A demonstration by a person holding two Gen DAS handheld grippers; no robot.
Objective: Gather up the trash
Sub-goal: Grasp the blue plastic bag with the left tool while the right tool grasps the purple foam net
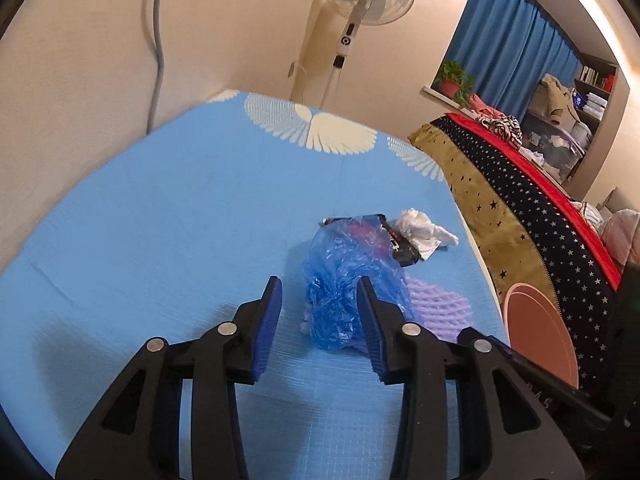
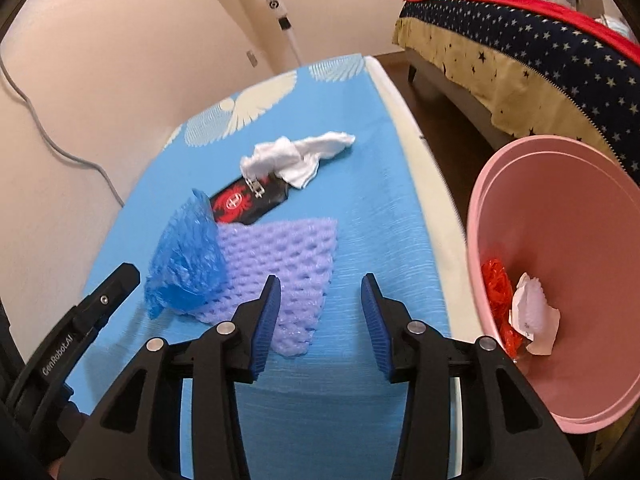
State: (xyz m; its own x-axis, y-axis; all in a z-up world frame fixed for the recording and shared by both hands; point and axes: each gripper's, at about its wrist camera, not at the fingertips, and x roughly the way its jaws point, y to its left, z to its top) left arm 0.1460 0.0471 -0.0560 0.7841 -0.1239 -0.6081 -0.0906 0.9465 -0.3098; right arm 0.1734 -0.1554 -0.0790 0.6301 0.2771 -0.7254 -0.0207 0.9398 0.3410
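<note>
Blue mat (image 2: 360, 208) under scattered trash, perhaps wrappers; both hand-held grippers (image 1: 319, 300) (image 2: 320, 300) spread, empty.

Spread wide at lower centre of the frame, left gripper (image 1: 318, 292) with blue-padded fingers (image 1: 269, 320). Between them, crumpled translucent blue plastic bag (image 1: 340, 280) lying on light-blue patterned counter (image 1: 160, 220). Beyond it, toward centre right, black-and-red wrapper (image 1: 402, 246), then crumpled white tissue (image 1: 424, 232). Partly under the bag, lilac foam netting (image 1: 436, 308).

The left gripper (image 1: 319, 300) has black plastic arms, blue ribbed pads (image 1: 269, 328) and round silver screws (image 1: 227, 329). The right gripper (image 2: 320, 300) looks the same. White letters on the left one's black side say GenRobot.AI.
</note>
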